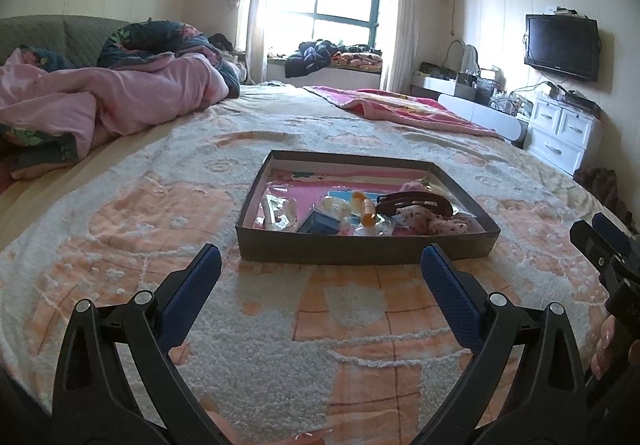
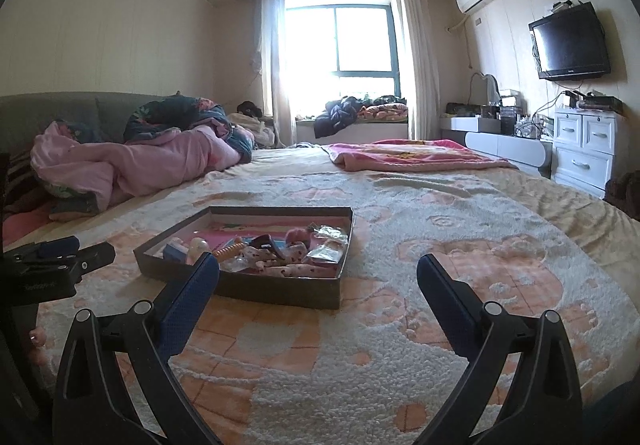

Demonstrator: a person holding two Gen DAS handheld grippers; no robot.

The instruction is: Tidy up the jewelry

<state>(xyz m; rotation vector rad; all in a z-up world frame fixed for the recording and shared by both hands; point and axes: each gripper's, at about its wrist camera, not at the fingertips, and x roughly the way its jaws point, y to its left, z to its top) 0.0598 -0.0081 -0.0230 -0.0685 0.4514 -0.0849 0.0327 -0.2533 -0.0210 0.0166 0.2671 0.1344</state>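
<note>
A shallow dark cardboard tray [image 1: 360, 245] [image 2: 280, 293] lies on the bed. It holds a brown hair clip [image 1: 416, 203], an orange spiral hair tie [image 1: 368, 211], a small blue box [image 1: 318, 223], a spotted scrunchie [image 1: 436, 223] [image 2: 280, 259] and clear plastic packets [image 2: 326, 251]. My left gripper [image 1: 320, 265] is open just short of the tray's near wall, nothing between its blue pads. My right gripper [image 2: 318, 273] is open too, low over the bedspread by the tray's right corner. Each gripper shows at the edge of the other's view.
The tray rests on a peach and white tufted bedspread [image 2: 440, 325]. A pink quilt heap [image 1: 120, 101] lies at far left, a pink blanket [image 1: 400, 105] at far right. White drawers [image 2: 588, 149] and a wall television [image 2: 570, 43] stand beyond the bed's right side.
</note>
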